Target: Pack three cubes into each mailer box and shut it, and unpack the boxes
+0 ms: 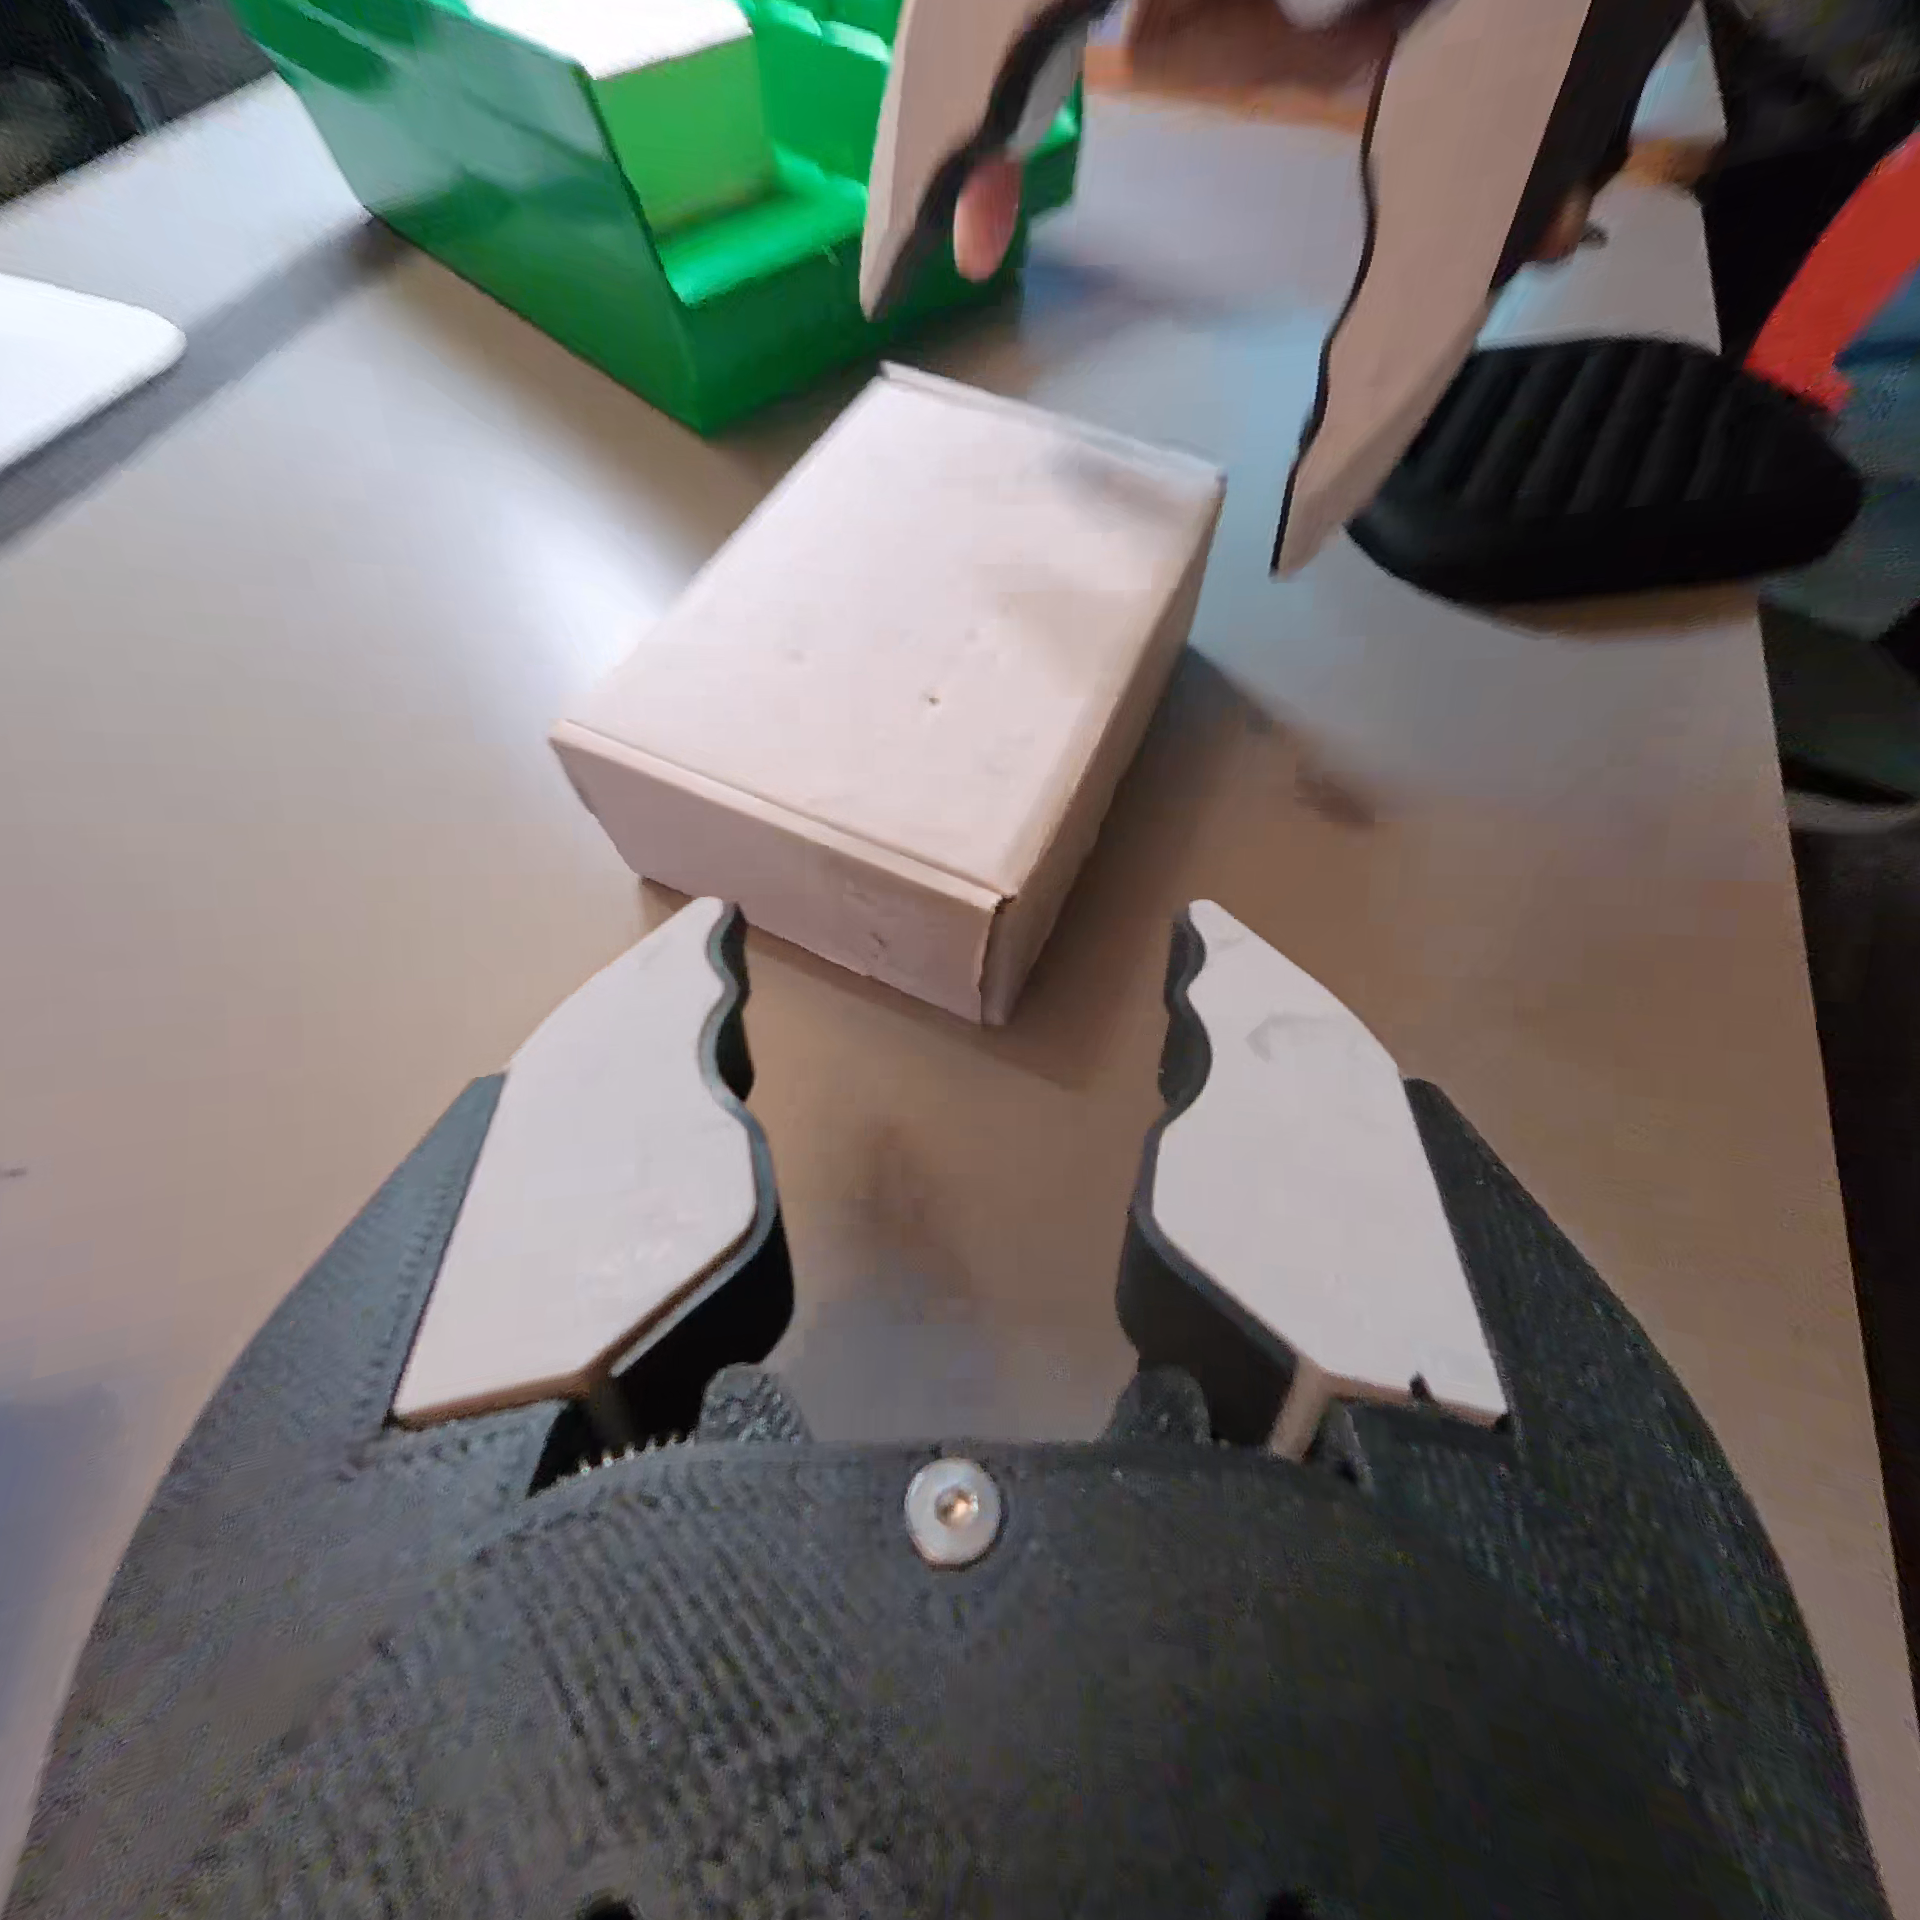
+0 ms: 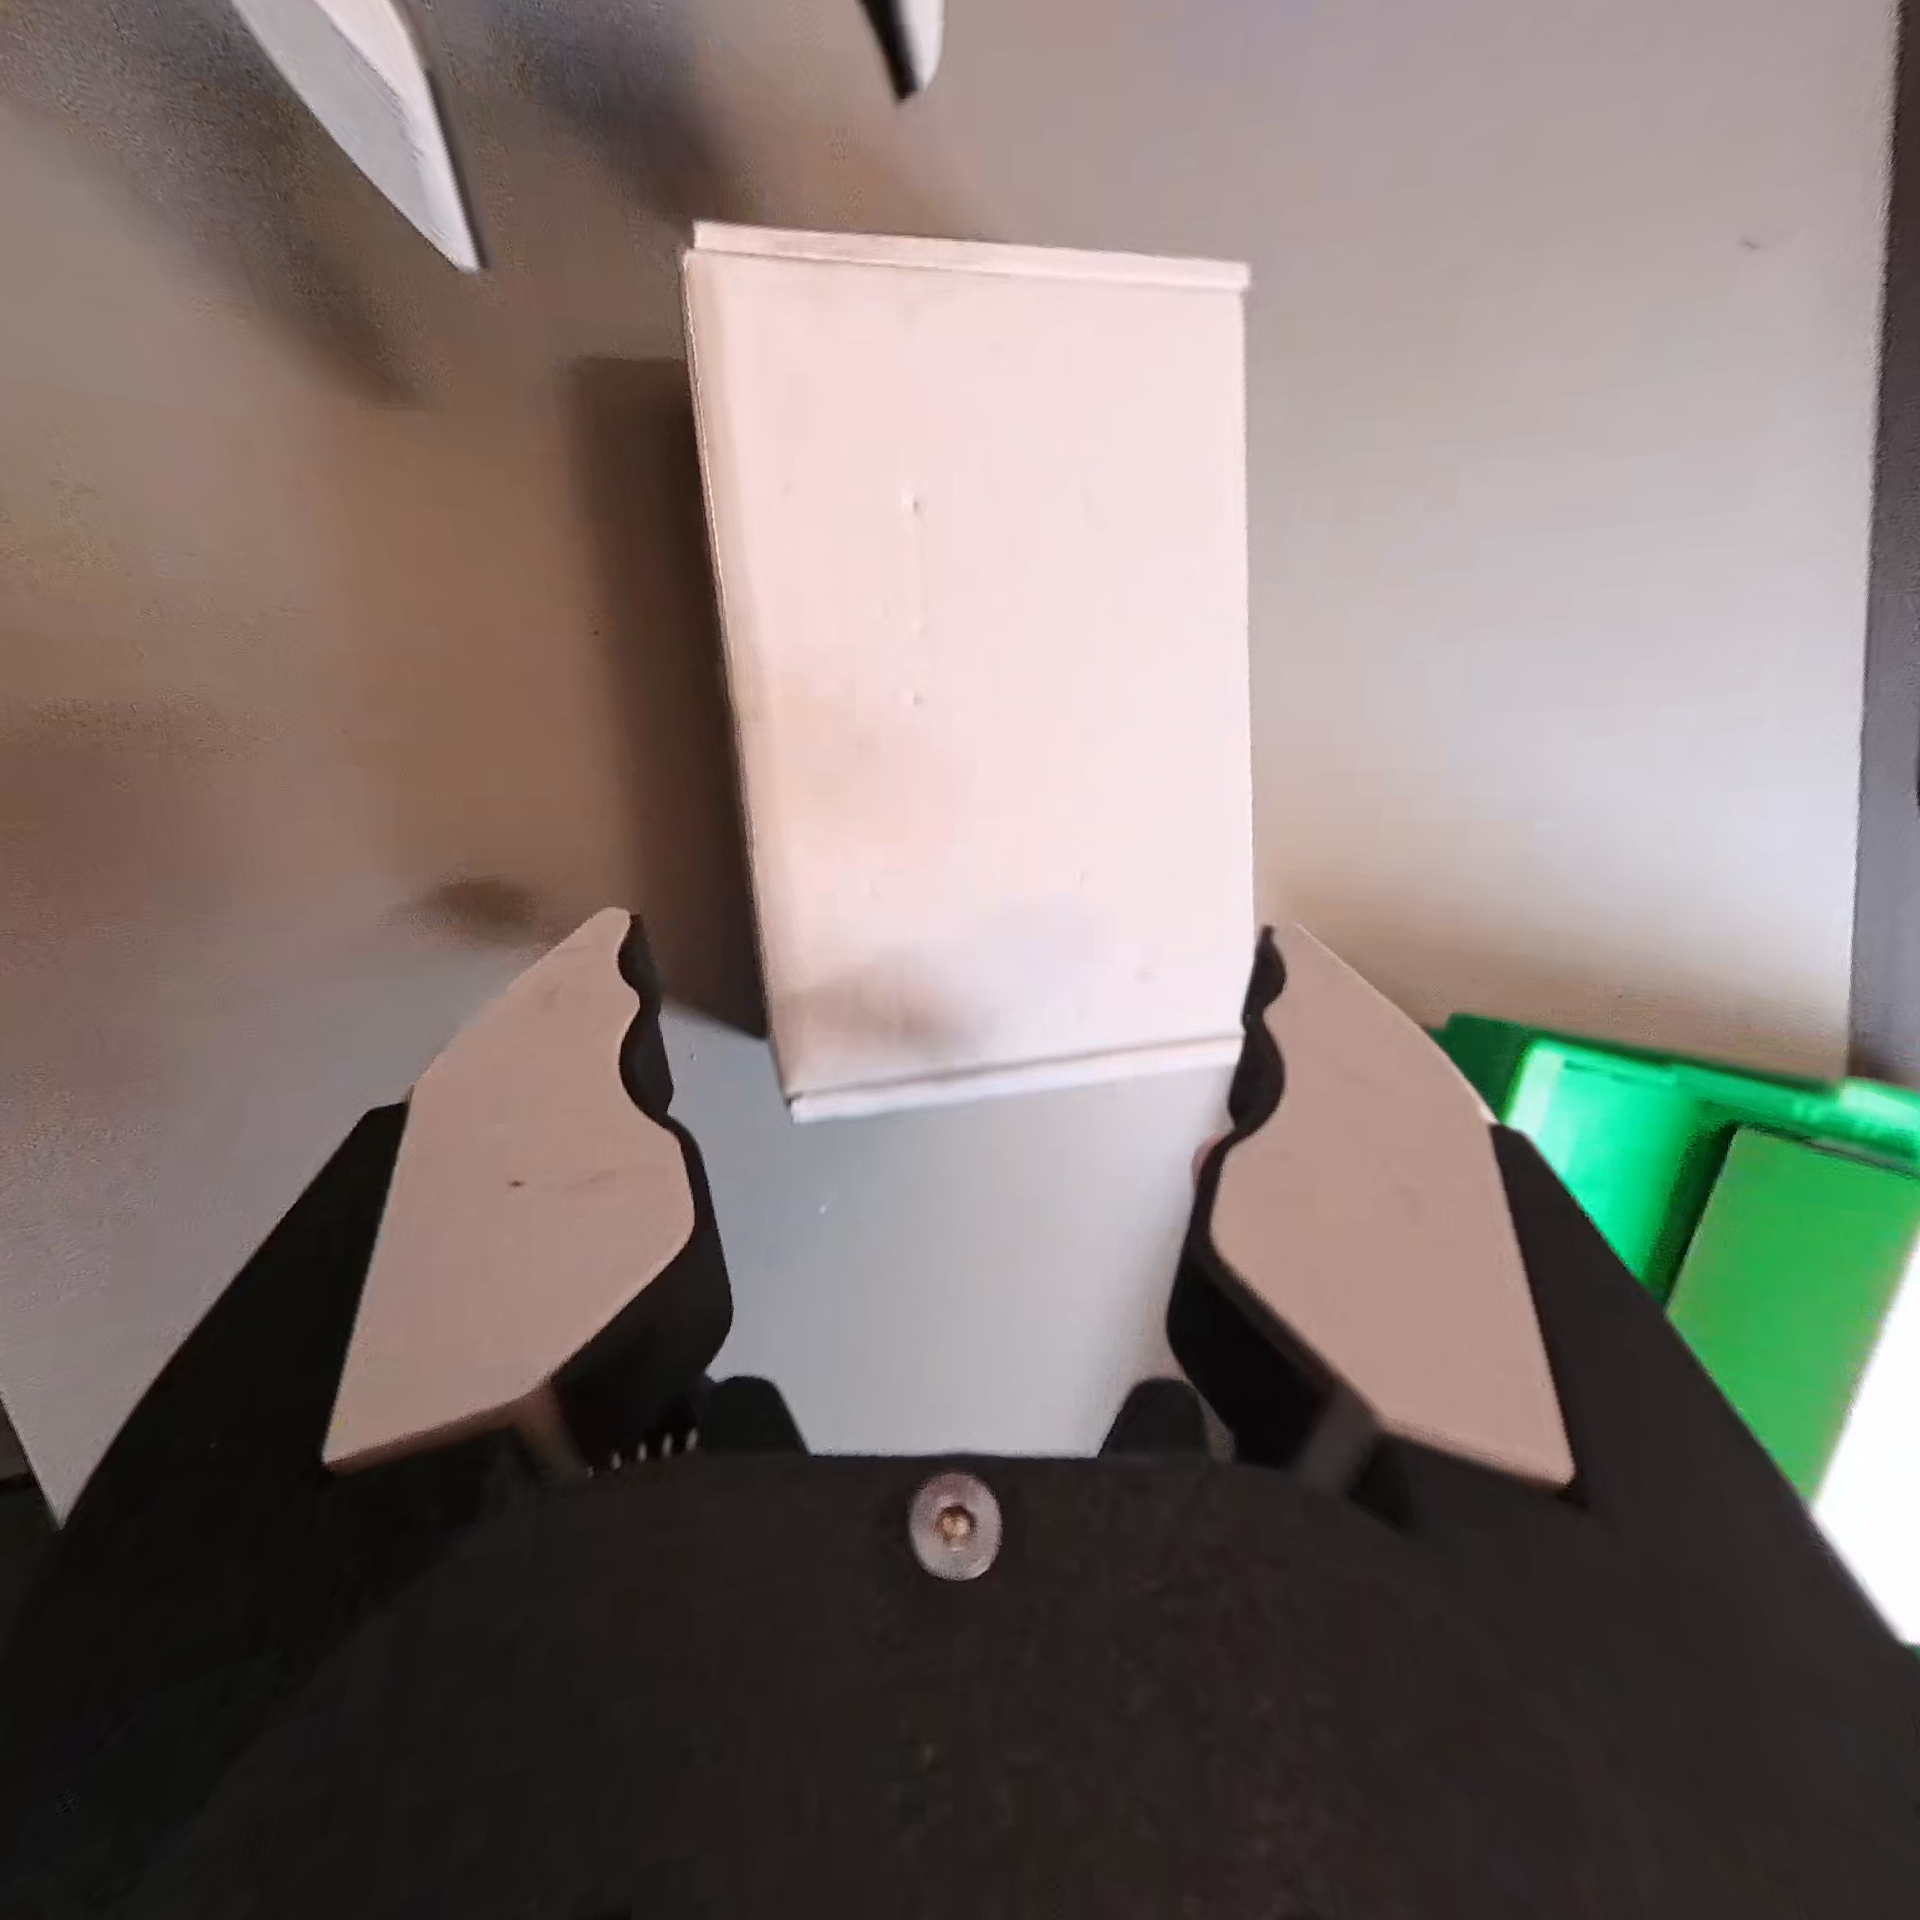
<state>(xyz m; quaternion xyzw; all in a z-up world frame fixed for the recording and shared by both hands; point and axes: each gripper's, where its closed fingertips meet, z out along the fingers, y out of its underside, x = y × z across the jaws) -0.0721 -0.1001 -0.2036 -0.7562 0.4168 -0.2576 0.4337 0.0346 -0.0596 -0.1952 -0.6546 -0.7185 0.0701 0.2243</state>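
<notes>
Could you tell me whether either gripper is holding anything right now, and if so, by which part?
Nothing is held. The left gripper and the right gripper are both open, one at each end of the closed mailer box, which lies on the table.

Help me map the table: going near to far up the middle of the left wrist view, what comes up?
left gripper, open → closed white mailer box → green bin.
</notes>
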